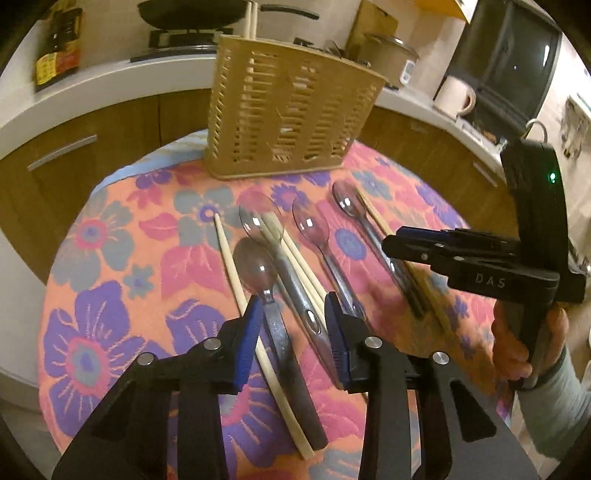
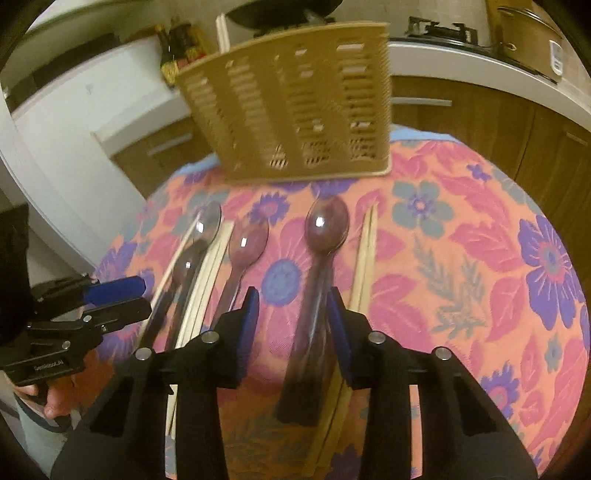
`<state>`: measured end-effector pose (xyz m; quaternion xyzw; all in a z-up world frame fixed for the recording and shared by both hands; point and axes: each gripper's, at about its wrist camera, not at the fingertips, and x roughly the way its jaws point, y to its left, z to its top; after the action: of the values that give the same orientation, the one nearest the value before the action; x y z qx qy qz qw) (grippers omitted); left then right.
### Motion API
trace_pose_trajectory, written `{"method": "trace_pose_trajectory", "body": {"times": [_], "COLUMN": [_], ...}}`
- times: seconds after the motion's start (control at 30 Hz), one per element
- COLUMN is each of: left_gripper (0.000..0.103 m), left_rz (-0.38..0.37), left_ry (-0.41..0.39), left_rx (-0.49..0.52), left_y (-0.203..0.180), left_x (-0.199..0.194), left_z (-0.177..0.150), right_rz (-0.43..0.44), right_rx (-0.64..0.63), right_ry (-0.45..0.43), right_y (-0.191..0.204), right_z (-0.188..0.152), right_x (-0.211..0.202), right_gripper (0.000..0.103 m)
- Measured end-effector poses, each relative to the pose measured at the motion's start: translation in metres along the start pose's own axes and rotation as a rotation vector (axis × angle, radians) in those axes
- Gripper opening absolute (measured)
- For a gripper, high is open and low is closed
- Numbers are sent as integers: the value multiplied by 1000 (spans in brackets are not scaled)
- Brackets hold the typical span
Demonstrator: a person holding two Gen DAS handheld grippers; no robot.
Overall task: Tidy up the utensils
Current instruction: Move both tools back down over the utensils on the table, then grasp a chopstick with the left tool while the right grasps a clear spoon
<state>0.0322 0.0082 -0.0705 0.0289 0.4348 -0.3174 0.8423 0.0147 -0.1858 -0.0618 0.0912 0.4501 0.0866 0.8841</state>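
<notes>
Several translucent plastic spoons and pale chopsticks lie side by side on a floral tablecloth [image 1: 110, 266]. A tan slotted utensil basket [image 1: 288, 110] stands at the table's far edge; it also shows in the right wrist view [image 2: 295, 103]. My left gripper [image 1: 293, 317] is open, low over the nearest grey spoon [image 1: 258, 273] and a chopstick [image 1: 229, 254]. My right gripper [image 2: 291, 317] is open, its fingers either side of a purple-tinted spoon [image 2: 325, 229], with chopsticks [image 2: 364, 254] just to its right. Each gripper shows in the other's view: the right one [image 1: 391, 243], the left one [image 2: 144, 299].
Behind the table runs a white counter [image 1: 110, 81] with wooden cabinets, a stove with a black pan [image 1: 192, 13], a bottle [image 1: 59, 44], a pot and a white jug [image 1: 454, 96]. The table edge curves off on both sides.
</notes>
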Motion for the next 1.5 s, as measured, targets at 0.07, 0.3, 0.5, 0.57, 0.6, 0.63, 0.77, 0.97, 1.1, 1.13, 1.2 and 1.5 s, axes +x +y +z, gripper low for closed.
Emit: {"method": "trace_pose_trajectory", "body": {"times": [0.07,0.3,0.5,0.57,0.6,0.63,0.77,0.97,1.1,1.13,1.2,1.5], "left_gripper": [32,33,33,27,25,21,11,10,10,10,11,14], "left_rz": [34,110,177,182,183,177,147,129,124,119,75,-80], "left_ry": [16,54,71,66,63,56,50,35,26,27,42,52], "left_rx": [8,72,91,90,85,75,40,-10,-39,-49,-77,-180], "left_y": [-2,-10,-10,-13,-13,-13,-10,-2,4,7,15,37], "left_x": [4,15,20,23,23,24,24,20,12,11,10,6], "left_z": [2,0,1,3,4,4,5,2,2,2,1,-3], "right_rz": [-17,-88,-104,-92,-89,-90,-70,-16,5,17,36,128], "right_rx": [-6,2,18,26,29,30,39,35,29,33,35,33], "right_ry": [16,26,28,22,13,7,-15,-12,0,7,17,126], "right_y": [4,2,-3,-6,-7,-8,-11,-6,-1,-1,0,14], "right_z": [-1,-2,3,3,3,3,2,2,2,2,2,7], "right_x": [3,14,18,15,12,10,1,-10,-9,-8,-7,14], "right_gripper": [29,23,8,4,3,2,2,0,1,1,1,23]}}
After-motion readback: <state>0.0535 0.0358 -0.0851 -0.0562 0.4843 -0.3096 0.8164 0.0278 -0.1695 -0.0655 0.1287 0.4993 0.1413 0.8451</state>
